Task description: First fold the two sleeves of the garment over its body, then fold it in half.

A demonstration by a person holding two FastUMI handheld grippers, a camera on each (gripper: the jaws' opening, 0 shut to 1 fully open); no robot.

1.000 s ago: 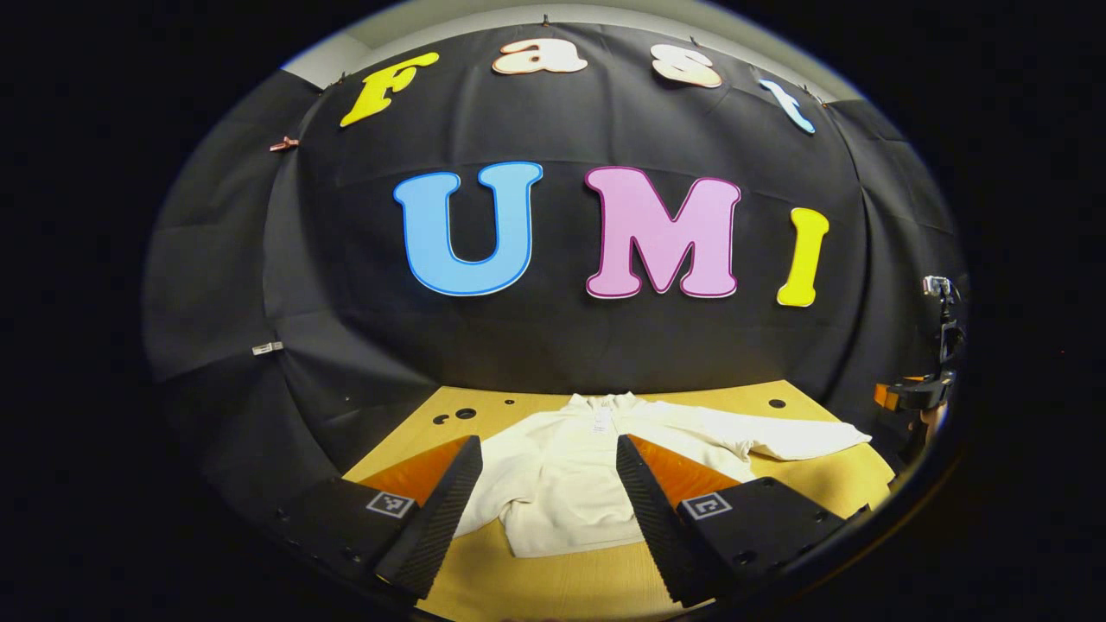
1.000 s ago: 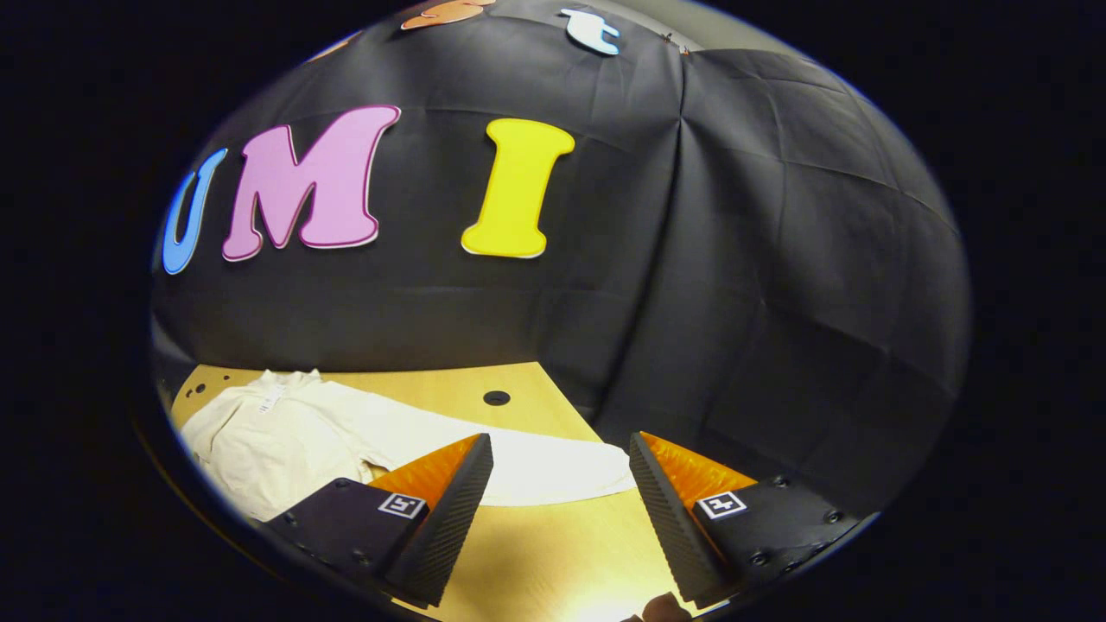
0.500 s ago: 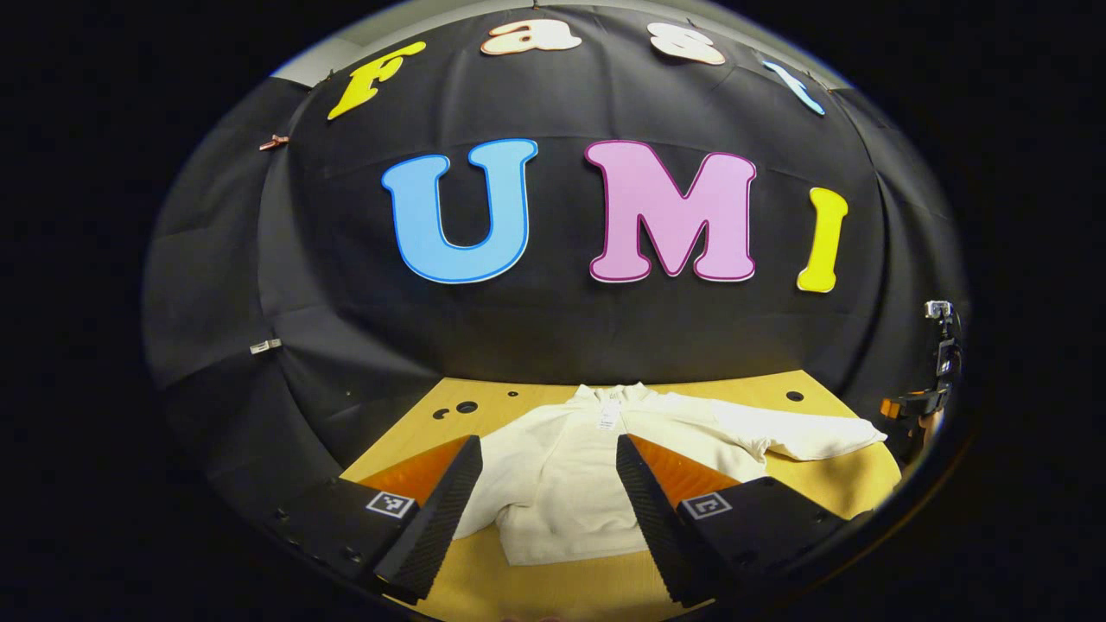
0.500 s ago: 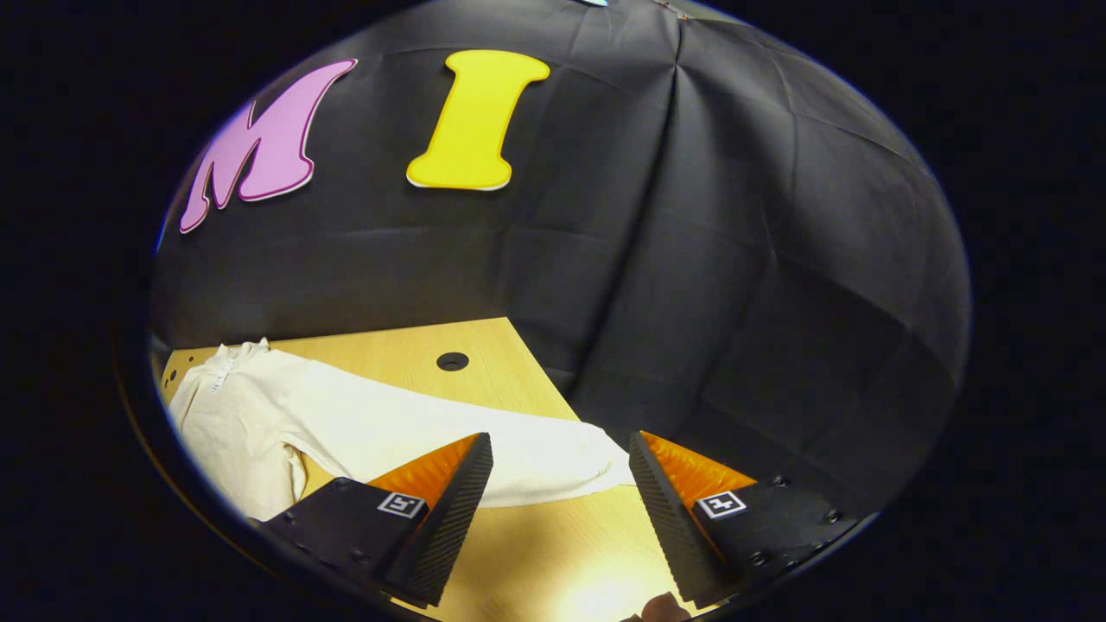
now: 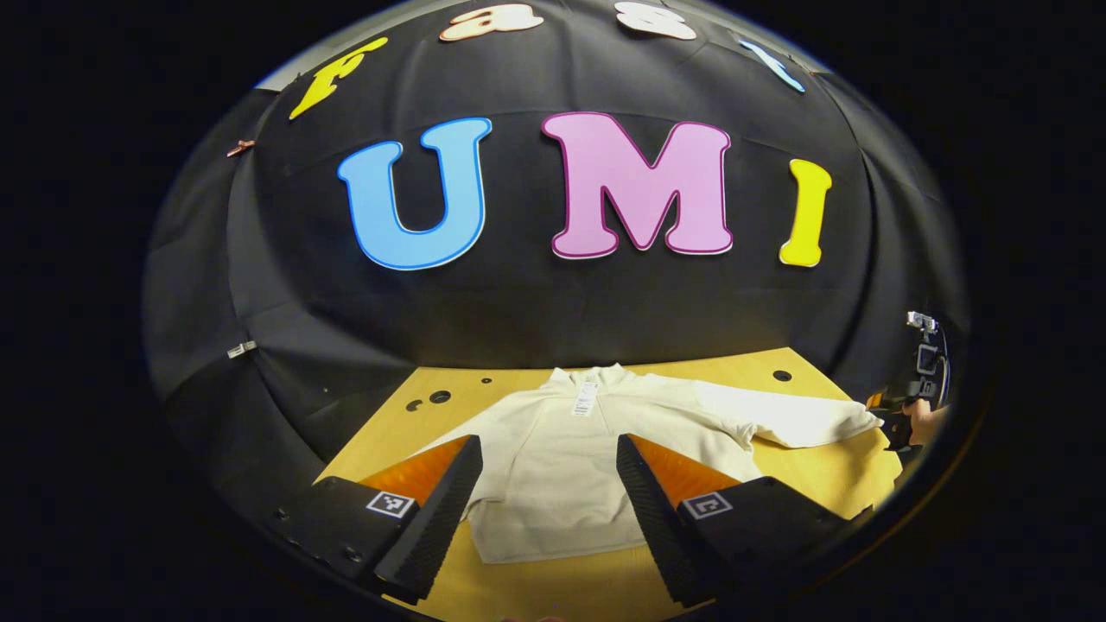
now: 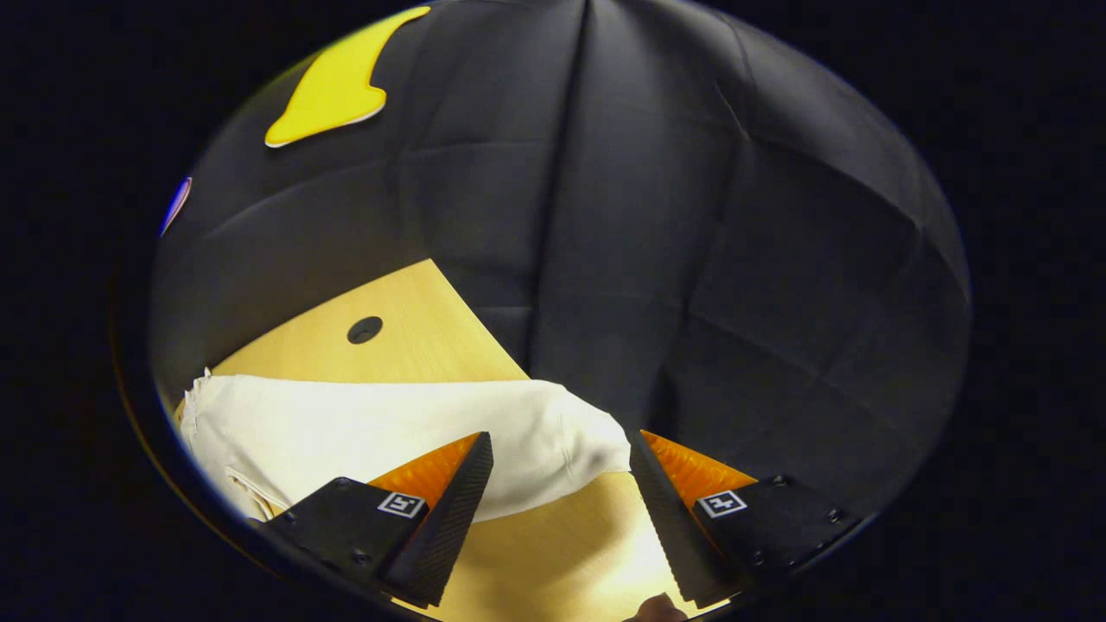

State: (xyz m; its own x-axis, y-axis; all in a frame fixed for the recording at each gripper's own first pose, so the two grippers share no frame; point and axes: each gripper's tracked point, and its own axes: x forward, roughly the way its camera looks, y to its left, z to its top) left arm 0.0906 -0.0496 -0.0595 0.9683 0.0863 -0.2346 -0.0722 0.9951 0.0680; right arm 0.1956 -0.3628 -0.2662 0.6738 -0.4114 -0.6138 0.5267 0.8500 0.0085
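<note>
A cream long-sleeved garment (image 5: 553,466) lies flat on the wooden table (image 5: 829,475), collar toward the wall. My left gripper (image 5: 549,442) hovers open over its body, near the hem. One sleeve (image 5: 795,423) stretches out to the right; the other runs behind my left finger. At that sleeve's far end I see the right gripper (image 5: 899,423) and the hand holding it. In the right gripper view the sleeve (image 6: 363,432) lies across the table (image 6: 415,337), and its cuff (image 6: 596,445) sits between the fingers of my open right gripper (image 6: 561,438), not pinched.
The table's right edge meets the black cloth wall just past the cuff. Small round holes (image 6: 365,329) dot the tabletop near the back. Bare wood lies in front of the hem (image 5: 553,587). A small camera mount (image 5: 923,324) stands at the far right.
My right gripper has swung right and down to the sleeve's end, so the cuff now lies between its fingers. My left gripper has shifted slightly over the body.
</note>
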